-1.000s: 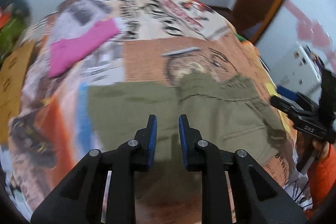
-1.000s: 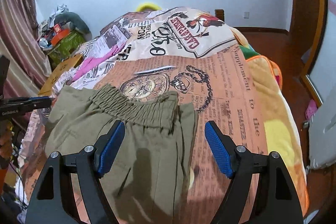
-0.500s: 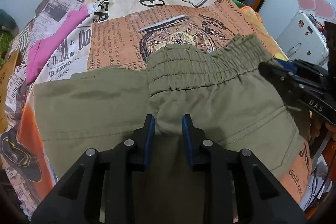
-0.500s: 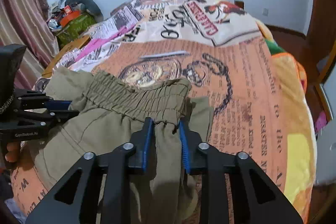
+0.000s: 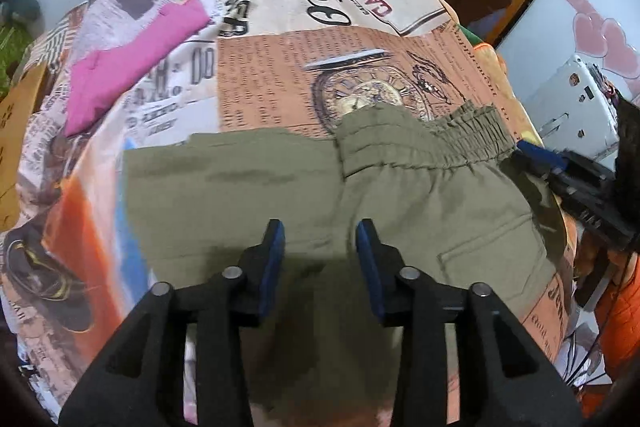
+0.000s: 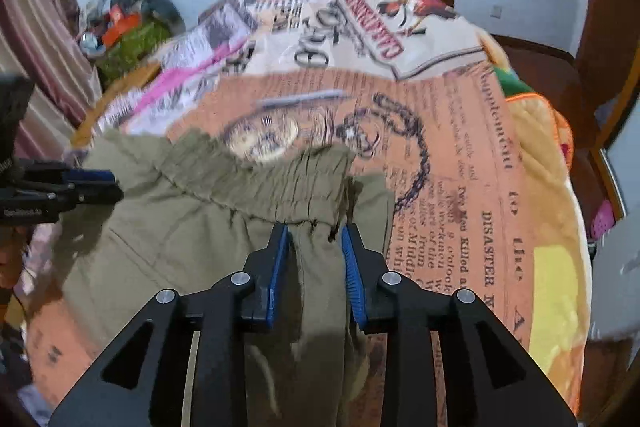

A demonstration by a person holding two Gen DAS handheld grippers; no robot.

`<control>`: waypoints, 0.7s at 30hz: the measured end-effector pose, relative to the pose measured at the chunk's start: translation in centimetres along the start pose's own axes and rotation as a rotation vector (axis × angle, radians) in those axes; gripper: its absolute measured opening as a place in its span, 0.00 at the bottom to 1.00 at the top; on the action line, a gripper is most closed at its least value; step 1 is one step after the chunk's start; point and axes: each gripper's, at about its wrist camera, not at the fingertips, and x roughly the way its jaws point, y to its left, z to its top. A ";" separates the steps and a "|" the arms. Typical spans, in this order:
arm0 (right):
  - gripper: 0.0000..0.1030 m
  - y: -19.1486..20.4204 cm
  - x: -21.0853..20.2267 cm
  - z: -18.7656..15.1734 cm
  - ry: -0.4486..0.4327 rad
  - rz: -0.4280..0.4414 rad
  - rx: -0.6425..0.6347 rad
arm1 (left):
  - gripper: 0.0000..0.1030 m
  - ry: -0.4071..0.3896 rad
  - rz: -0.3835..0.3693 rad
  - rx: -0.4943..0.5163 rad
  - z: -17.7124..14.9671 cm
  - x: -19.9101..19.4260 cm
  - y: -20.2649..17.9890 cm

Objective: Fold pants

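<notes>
Olive pants (image 5: 420, 211) lie flat on the bed (image 5: 280, 75), over its newsprint-pattern cover, waistband toward the far side. Left gripper (image 5: 320, 239) hovers over the mid-pants; its jaws have just been opening, released, nothing pinched. Right gripper (image 6: 314, 241) sits at the waistband corner, jaws clenched on a bunched fold of pants though just easing wider. Pink cloth (image 5: 132, 63) lies far left.

The pants (image 5: 248, 187) run out under the bottom edge in both views – hems unseen. Motion blur smears the bedspread (image 6: 280, 131) print in the right view, and its far clutter (image 6: 128, 27) cannot be told apart
</notes>
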 end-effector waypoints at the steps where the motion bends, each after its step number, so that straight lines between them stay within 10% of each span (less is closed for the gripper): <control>1: 0.30 0.1 -0.6 0.0 -0.022 0.004 0.003 | 0.40 0.006 0.009 0.011 -0.4 0.0 0.1; 4: 0.47 0.8 -1.7 -0.1 -0.064 -0.004 -0.003 | 0.42 0.034 0.029 0.041 -2.1 0.7 -0.1; 21: 0.47 -1.9 -2.5 -4.8 0.048 -0.037 0.082 | 0.54 -0.030 0.165 -0.042 -6.5 -2.6 4.4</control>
